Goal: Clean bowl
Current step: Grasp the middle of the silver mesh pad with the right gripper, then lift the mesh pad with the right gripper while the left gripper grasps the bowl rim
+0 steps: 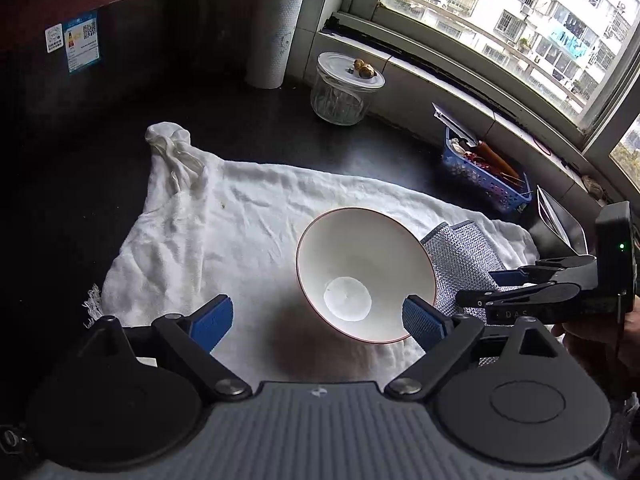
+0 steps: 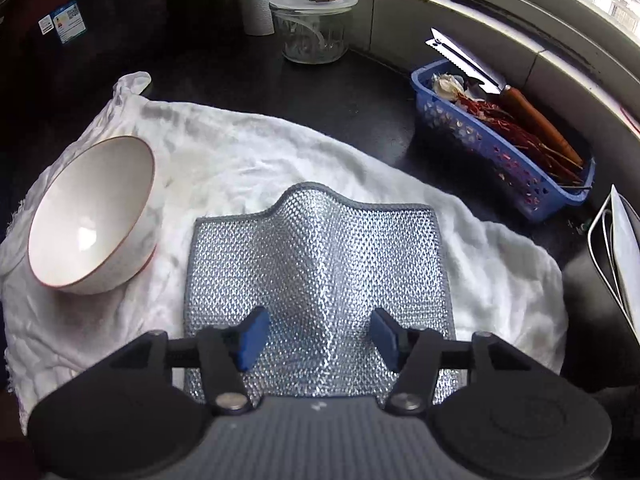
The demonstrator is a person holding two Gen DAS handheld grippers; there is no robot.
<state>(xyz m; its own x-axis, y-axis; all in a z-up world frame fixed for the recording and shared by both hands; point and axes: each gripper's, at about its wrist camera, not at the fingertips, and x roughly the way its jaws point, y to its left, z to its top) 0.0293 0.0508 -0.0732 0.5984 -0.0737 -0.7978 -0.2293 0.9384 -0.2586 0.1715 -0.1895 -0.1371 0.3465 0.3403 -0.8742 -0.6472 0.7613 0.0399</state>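
A white bowl [image 1: 362, 268] with a thin red rim sits on a white towel [image 1: 224, 232]; it also shows at the left in the right wrist view [image 2: 90, 216]. A silver mesh scrubbing cloth [image 2: 316, 264] lies flat on the towel [image 2: 500, 264] to the bowl's right, with a raised fold in its middle; its edge shows in the left wrist view [image 1: 460, 256]. My left gripper [image 1: 316, 322] is open, its right pad close to the bowl's near rim. My right gripper [image 2: 318, 338] is open just above the cloth's near part and also shows in the left wrist view [image 1: 480, 292].
A glass jar [image 1: 340, 88] with a lid and a paper towel roll [image 1: 274, 36] stand at the back. A blue basket [image 2: 504, 140] with a knife and dried chillies stands by the window ledge at the right. A white wire rack [image 2: 616, 256] is at the far right. The counter [image 1: 80, 168] is dark.
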